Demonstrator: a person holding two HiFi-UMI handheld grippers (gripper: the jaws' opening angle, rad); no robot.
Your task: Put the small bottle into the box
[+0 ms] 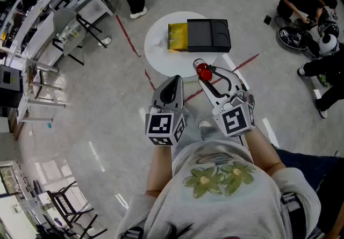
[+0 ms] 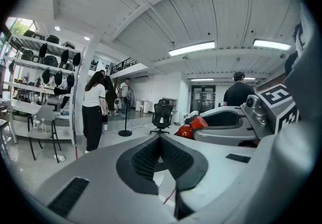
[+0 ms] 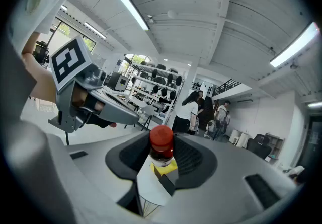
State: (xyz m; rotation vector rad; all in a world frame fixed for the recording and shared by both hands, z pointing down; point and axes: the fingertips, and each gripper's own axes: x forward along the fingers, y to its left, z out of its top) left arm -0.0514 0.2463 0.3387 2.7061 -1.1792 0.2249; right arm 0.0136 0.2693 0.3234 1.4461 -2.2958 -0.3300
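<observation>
A small bottle (image 1: 203,72) with a red cap and yellow label stands between the jaws of my right gripper (image 1: 207,75), which is shut on it. In the right gripper view the bottle (image 3: 162,151) rises upright between the dark pads (image 3: 193,160). My left gripper (image 1: 173,83) hangs beside it, to its left, shut with nothing in it; its pads (image 2: 176,155) meet at the tips. Ahead, on a round white table (image 1: 161,55), lies the black box (image 1: 208,35) with a yellow part (image 1: 177,36) at its left end. Both grippers are short of the table's near edge.
A small white thing (image 1: 157,41) sits on the table left of the box. Red tape lines (image 1: 128,36) cross the grey floor. Shelves and chairs (image 1: 70,23) line the left side. A person (image 1: 306,4) sits on the floor at far right; another person (image 2: 93,109) stands by the shelves.
</observation>
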